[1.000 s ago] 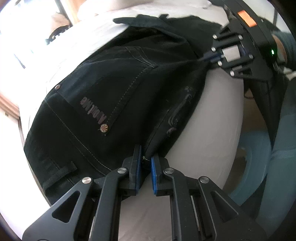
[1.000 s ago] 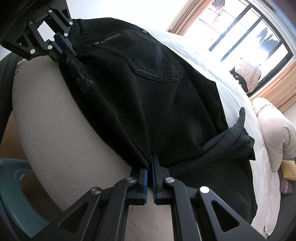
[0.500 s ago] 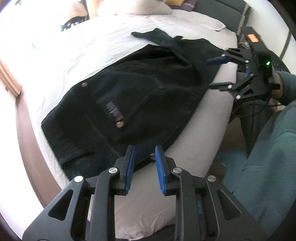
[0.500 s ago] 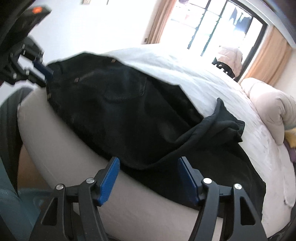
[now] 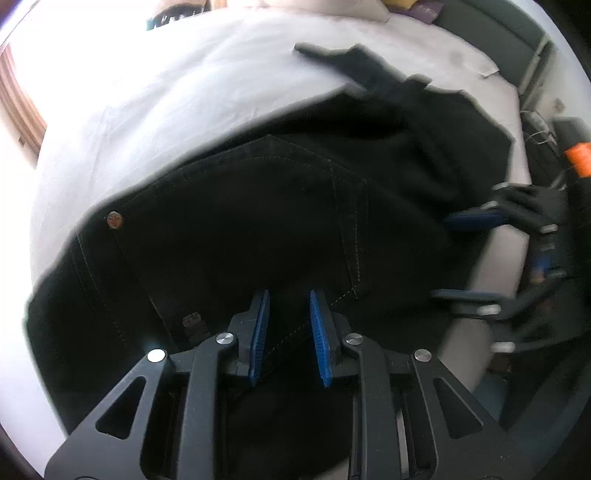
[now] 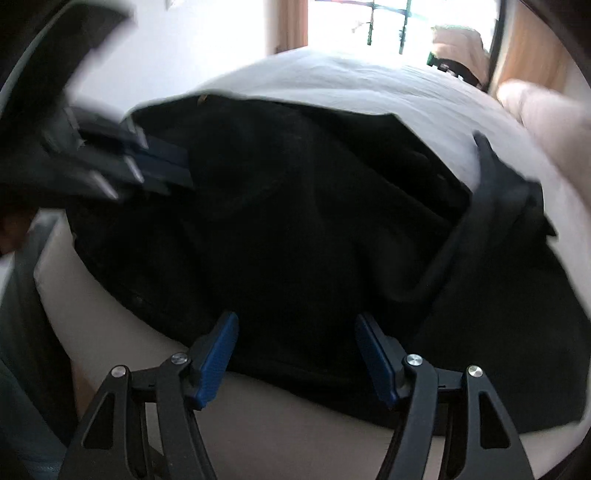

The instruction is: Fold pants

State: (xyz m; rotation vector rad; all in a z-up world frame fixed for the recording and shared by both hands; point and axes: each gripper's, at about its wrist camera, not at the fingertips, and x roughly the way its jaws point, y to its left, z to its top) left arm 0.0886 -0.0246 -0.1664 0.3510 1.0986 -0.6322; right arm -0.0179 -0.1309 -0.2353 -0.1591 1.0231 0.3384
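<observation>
The black pants (image 5: 280, 206) lie across the near edge of a white bed (image 5: 147, 96), back pocket and a copper rivet facing up. My left gripper (image 5: 286, 306) is open, its blue pads just above the pocket area, holding nothing. My right gripper (image 6: 295, 332) is wide open at the pants' near edge (image 6: 295, 258), empty. A bunched trouser leg (image 6: 491, 192) lies folded over at the right. Each gripper shows blurred in the other's view: the right one (image 5: 476, 254), the left one (image 6: 162, 166).
Pillows (image 6: 550, 110) sit at the head of the bed. A window with curtains (image 6: 399, 22) is beyond the bed. The bed's side (image 6: 280, 424) drops off below the pants.
Both grippers let go of the pants' edge and opened. The pants dropped flat on the bed. My left gripper has moved in over the pocket; the right has moved closer.
</observation>
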